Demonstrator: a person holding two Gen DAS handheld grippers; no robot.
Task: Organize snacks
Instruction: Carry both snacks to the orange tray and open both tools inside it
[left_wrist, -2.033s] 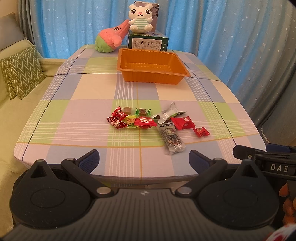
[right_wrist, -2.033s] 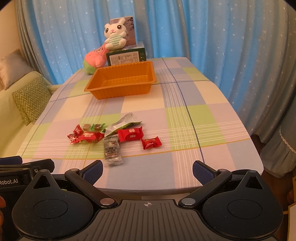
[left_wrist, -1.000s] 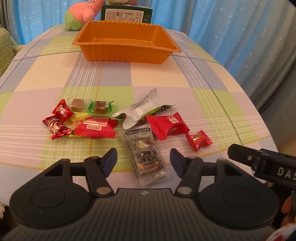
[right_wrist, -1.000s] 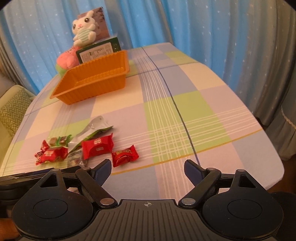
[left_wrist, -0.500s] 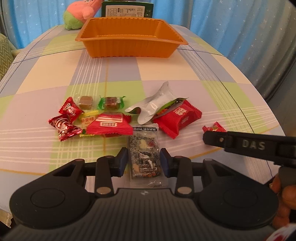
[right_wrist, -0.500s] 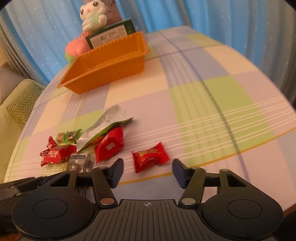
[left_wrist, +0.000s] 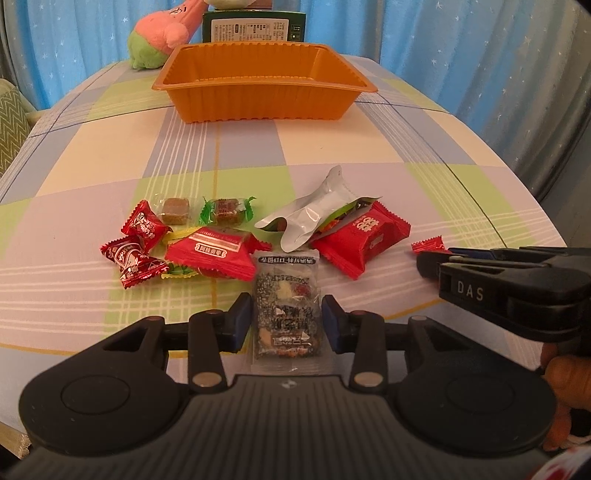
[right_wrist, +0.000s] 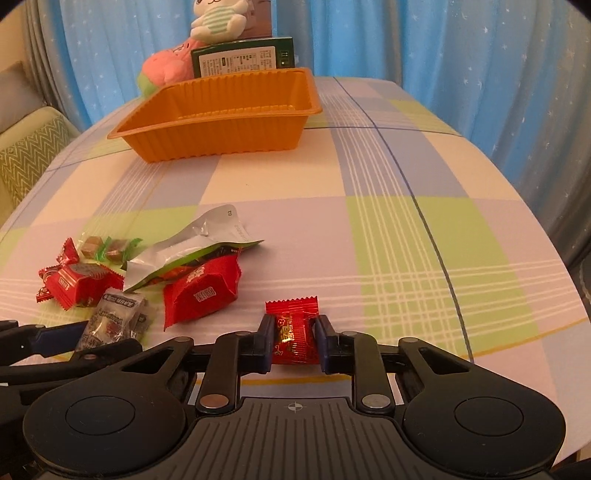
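Snacks lie in a loose scatter near the front edge of the checked table (left_wrist: 332, 147); none is in the orange tray (left_wrist: 258, 99), which stands well apart at the far end, in front of a green box (left_wrist: 255, 26) and a pink plush (left_wrist: 159, 33).

Two pieces now sit between jaws. The clear nut-mix packet (left_wrist: 286, 310) lies flat on the cloth inside the left gripper (left_wrist: 287, 321). A second ago those jaws stood wide of it; they have narrowed to its two long edges and are easing back a touch, pads at or just off the wrapper. Firm contact: cannot tell.

The small red candy (right_wrist: 295, 332), off to the right of the pile, is pinched across its middle by the right gripper (right_wrist: 295, 345). That one went from wide open to fully clamped within the last second, coming in low over the candy.

Meaning: both pickups are at the grasp stage, the right one secured, the left less certain. Neither piece appears lifted yet. Carrying to the tray likely follows.

Pose: both grippers slope steeply down toward the table's near edge, side by side. The right one shows at the edge of the left wrist view, a hand (left_wrist: 565, 391) behind it.

Remaining pile: large red packet (left_wrist: 364, 240), silver pouch (left_wrist: 314, 214), several small sweets, untouched.
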